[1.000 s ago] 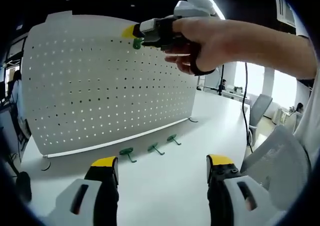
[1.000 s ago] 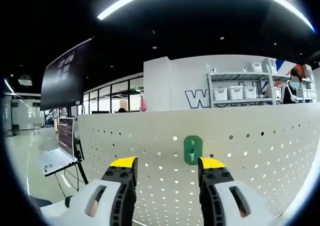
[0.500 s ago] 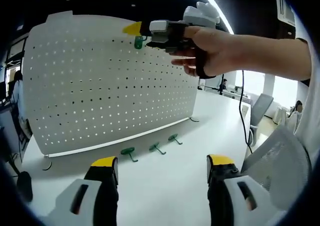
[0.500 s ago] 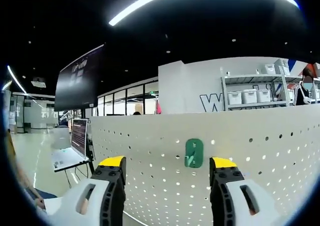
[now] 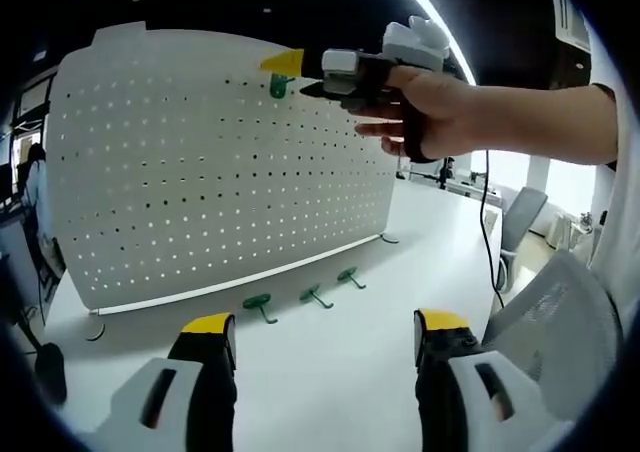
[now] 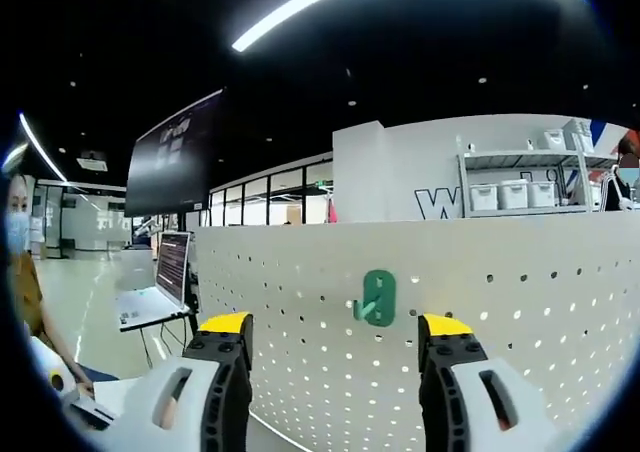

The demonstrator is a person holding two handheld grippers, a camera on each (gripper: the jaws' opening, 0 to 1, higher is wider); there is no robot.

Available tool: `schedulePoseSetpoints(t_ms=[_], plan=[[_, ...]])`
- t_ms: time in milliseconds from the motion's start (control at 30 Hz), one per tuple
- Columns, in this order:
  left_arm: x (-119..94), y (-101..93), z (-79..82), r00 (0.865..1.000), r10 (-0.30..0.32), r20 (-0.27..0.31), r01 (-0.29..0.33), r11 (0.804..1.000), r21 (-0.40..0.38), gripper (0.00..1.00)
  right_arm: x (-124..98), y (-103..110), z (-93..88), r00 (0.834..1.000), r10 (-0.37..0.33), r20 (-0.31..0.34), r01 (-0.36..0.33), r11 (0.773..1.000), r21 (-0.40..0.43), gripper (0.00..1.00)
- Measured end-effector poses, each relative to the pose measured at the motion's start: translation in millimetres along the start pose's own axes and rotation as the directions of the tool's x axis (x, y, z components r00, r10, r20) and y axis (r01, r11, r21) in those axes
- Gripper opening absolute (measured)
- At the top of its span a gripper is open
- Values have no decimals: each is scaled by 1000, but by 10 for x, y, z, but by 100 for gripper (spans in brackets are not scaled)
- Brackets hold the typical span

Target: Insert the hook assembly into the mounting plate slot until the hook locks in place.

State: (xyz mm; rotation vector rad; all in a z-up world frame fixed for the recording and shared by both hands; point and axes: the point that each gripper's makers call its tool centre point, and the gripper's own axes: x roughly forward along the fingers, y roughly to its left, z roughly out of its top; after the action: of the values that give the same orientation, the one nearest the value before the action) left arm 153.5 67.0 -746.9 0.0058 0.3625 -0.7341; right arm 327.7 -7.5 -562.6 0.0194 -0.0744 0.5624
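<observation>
Backing off since a second ago, my right gripper (image 5: 300, 64) now stands clear of the small green plastic hook (image 6: 375, 298), which sits seated near the top edge of the white perforated metal pegboard (image 5: 220, 172); its fingers are apart and empty. My left gripper (image 5: 325, 337) hovers low over the white desk (image 5: 340, 372), fingers apart and empty too. To finish well I judge I should check that the hook sits flush and locked, pressing it squarely if it wobbles.
</observation>
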Motion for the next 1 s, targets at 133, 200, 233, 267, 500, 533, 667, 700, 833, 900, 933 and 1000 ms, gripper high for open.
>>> schedulePoseSetpoints(t_ms=[133,200,233,267,500,533,667,700,833,900,933,1000], plan=[[0,18,14,1000,3,4,-3,1000,-4,75,-90,47,-64,999,45,-3,-45,999,-6,65],[3,23,7,1000,3,1,-2,1000,-2,75,-142,58,-78,999,53,4,-53,999,-5,66],[4,27,3,1000,3,-1,-3,1000,0,75,-156,59,-91,998,56,3,-56,998,-6,67],[3,26,0,1000,2,-1,-2,1000,1,75,-171,55,-121,998,55,-3,-55,998,-11,67],[-7,43,-14,1000,7,-7,-7,1000,3,75,-209,26,-123,998,58,1,-58,998,7,66],[-8,47,-18,1000,8,-9,-8,1000,3,75,-227,17,-139,998,57,-4,-57,998,5,66],[-16,60,-21,1000,10,-11,-10,1000,4,75,-331,-2,-210,998,65,-17,-65,998,4,66],[-18,65,-22,1000,11,-10,-11,1000,3,75,-374,-14,-238,998,68,-19,-68,998,7,66],[-18,75,-28,1000,13,-14,-13,1000,1,75,-512,-36,-355,996,75,-40,-74,997,20,67],[-14,72,-32,1000,12,-19,-12,1000,5,75,-596,-56,-427,995,81,-50,-80,996,24,67],[-14,73,-31,1000,12,-18,-12,1000,6,75,-629,-60,-459,995,87,-56,-86,996,27,67],[-14,74,-26,1000,13,-17,-13,1000,4,75,-724,-73,-555,992,96,-79,-94,995,29,67]])
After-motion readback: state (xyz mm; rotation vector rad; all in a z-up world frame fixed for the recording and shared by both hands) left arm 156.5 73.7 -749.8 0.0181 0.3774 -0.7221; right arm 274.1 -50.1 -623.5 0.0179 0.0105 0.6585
